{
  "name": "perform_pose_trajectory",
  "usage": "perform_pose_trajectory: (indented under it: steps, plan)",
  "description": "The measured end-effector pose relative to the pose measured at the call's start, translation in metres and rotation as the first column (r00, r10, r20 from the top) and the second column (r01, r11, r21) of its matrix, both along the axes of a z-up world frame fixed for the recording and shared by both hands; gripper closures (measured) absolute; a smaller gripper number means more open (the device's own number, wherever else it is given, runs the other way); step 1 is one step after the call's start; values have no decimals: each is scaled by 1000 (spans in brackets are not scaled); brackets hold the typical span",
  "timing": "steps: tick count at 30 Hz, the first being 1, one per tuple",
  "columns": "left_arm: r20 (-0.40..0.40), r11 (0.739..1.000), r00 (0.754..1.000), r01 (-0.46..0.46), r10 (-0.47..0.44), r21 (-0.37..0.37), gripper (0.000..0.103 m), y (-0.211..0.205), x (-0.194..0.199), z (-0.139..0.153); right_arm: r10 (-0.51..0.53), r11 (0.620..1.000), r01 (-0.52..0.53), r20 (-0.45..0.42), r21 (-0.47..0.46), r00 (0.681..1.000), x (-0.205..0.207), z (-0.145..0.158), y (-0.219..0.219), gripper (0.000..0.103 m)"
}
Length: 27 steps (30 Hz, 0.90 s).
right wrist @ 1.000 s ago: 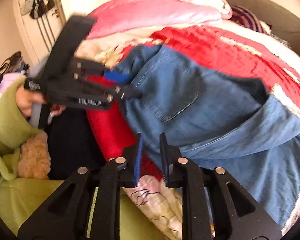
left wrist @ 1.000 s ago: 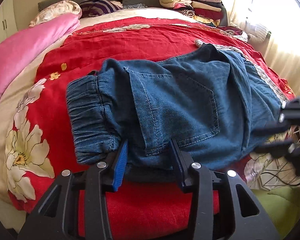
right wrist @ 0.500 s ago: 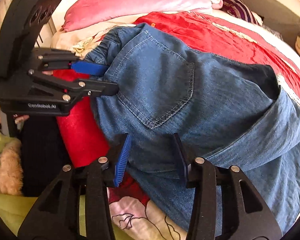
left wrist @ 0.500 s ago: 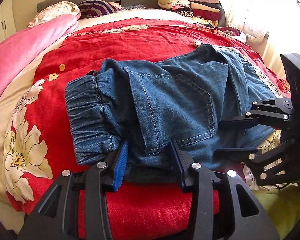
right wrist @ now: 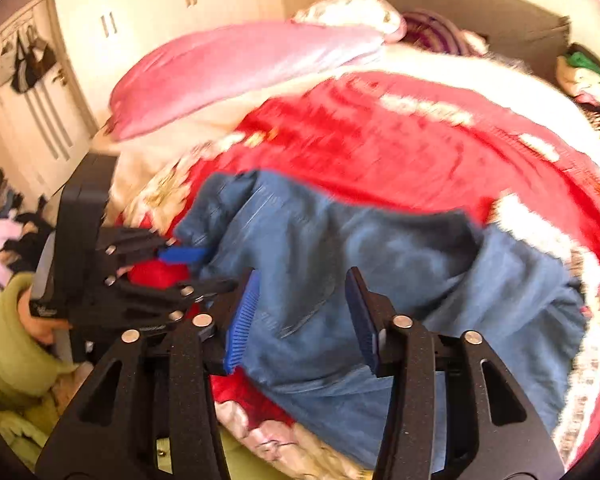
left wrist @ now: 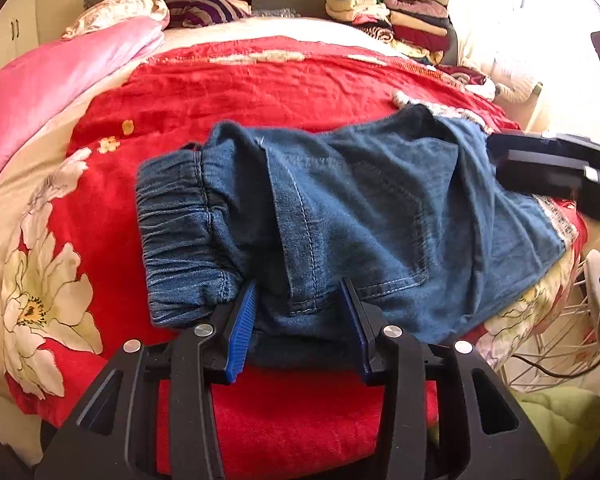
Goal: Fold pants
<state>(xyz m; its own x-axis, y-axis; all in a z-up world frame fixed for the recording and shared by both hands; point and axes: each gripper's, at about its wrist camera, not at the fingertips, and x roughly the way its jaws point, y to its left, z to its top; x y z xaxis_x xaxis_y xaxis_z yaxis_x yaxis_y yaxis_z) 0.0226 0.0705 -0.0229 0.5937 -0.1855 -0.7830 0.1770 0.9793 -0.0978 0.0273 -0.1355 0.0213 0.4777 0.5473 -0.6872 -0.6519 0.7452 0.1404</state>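
Blue denim pants (left wrist: 352, 216) lie folded on the red blanket (left wrist: 260, 96), elastic waistband (left wrist: 180, 232) at the left, back pocket facing up. My left gripper (left wrist: 300, 304) is open, its jaws on either side of the pants' near edge by the waistband. My right gripper (right wrist: 300, 304) is open above the pants (right wrist: 380, 280), with denim between its jaws; this view is blurred. The right gripper also shows at the right edge of the left wrist view (left wrist: 556, 168), over the pants' right end. The left gripper shows in the right wrist view (right wrist: 172, 272).
A pink quilt (left wrist: 52, 92) and pillows (left wrist: 120, 12) lie at the far left of the bed. A stack of folded clothes (left wrist: 388, 12) sits at the head, right. A white wire rack (left wrist: 560, 340) stands beside the bed. Wardrobe doors (right wrist: 160, 12) are beyond.
My right gripper opened, moved over the pants, then rose and swung toward their far end. My left gripper stayed open at the waistband edge.
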Motion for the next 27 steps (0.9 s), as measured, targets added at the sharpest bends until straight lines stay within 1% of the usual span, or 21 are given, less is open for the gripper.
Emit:
perform_pose_trajectory:
  steps: [1, 2, 5, 7, 9, 12, 13, 14, 16, 18, 22, 25, 27]
  plan:
    - [12, 1000, 1000, 3, -3, -2, 63, -1, -2, 4, -22, 1000, 22, 10, -1, 1000, 2, 5, -7, 62]
    - [23, 1000, 1000, 8, -8, -7, 63, -2, -4, 8, -54, 998, 54, 31, 17, 998, 4, 13, -19, 60]
    - [72, 999, 997, 34, -33, -7, 63, -8, -13, 24, -119, 990, 115, 46, 87, 992, 17, 28, -47, 53]
    - [103, 999, 994, 37, -36, -7, 63, -12, -17, 35, -177, 977, 169, 54, 130, 983, 28, 37, -67, 48]
    - [133, 999, 990, 42, -40, -11, 62, -15, -21, 46, -217, 969, 207, 62, 131, 974, 35, 41, -83, 43]
    - [158, 998, 985, 69, -67, -5, 49, -25, -24, 58, -279, 956, 269, 78, 113, 957, 45, 40, -104, 36]
    - [161, 996, 984, 84, -82, -7, 47, -29, -24, 60, -301, 950, 292, 81, 109, 950, 49, 39, -111, 33]
    - [160, 995, 982, 103, -100, -10, 46, -35, -23, 63, -316, 946, 308, 75, 100, 946, 55, 36, -117, 29]
    - [152, 991, 980, 135, -130, -23, 36, -48, -18, 64, -342, 939, 338, 71, 72, 937, 66, 30, -124, 27]
    - [135, 983, 976, 179, -172, -41, 36, -64, -11, 62, -359, 933, 357, 57, 35, 932, 84, 24, -127, 24]
    - [85, 964, 965, 254, -248, -79, 36, -96, 8, 51, -375, 927, 375, 29, -10, 927, 115, 13, -126, 21]
    - [33, 954, 959, 282, -280, -99, 36, -116, 24, 35, -374, 925, 374, 9, -68, 927, 140, 2, -114, 21]
    - [5, 950, 956, 293, -295, -108, 36, -126, 32, 25, -357, 930, 354, -10, -103, 934, 156, -5, -101, 21]
